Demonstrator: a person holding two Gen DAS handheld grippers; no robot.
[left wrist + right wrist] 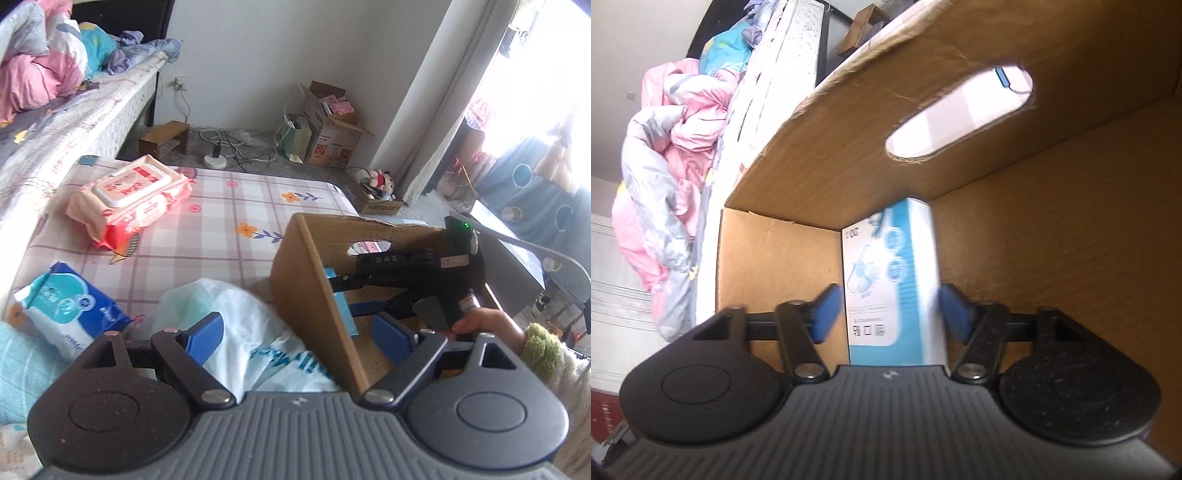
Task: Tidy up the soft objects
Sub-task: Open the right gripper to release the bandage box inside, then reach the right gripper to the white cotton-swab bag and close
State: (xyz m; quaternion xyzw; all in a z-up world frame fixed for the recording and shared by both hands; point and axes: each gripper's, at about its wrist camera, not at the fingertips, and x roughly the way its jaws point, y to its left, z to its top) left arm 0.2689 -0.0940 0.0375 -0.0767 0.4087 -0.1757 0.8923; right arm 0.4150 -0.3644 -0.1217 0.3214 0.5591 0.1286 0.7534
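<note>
Right gripper [884,312] inside brown cardboard box [1052,258], jaws apart, flanking pale-blue printed carton [892,266]; left gripper [299,332] jaws apart above white plastic bag [243,314].

Left gripper [299,332] spread over white bag [255,325] — cardboard box [310,284] beside, right gripper [349,291] inside

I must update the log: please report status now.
Right gripper open inside cardboard box, blue-white pack between pads, unpressed. Left gripper open, empty, above white plastic bag. Nothing blocking.
</note>
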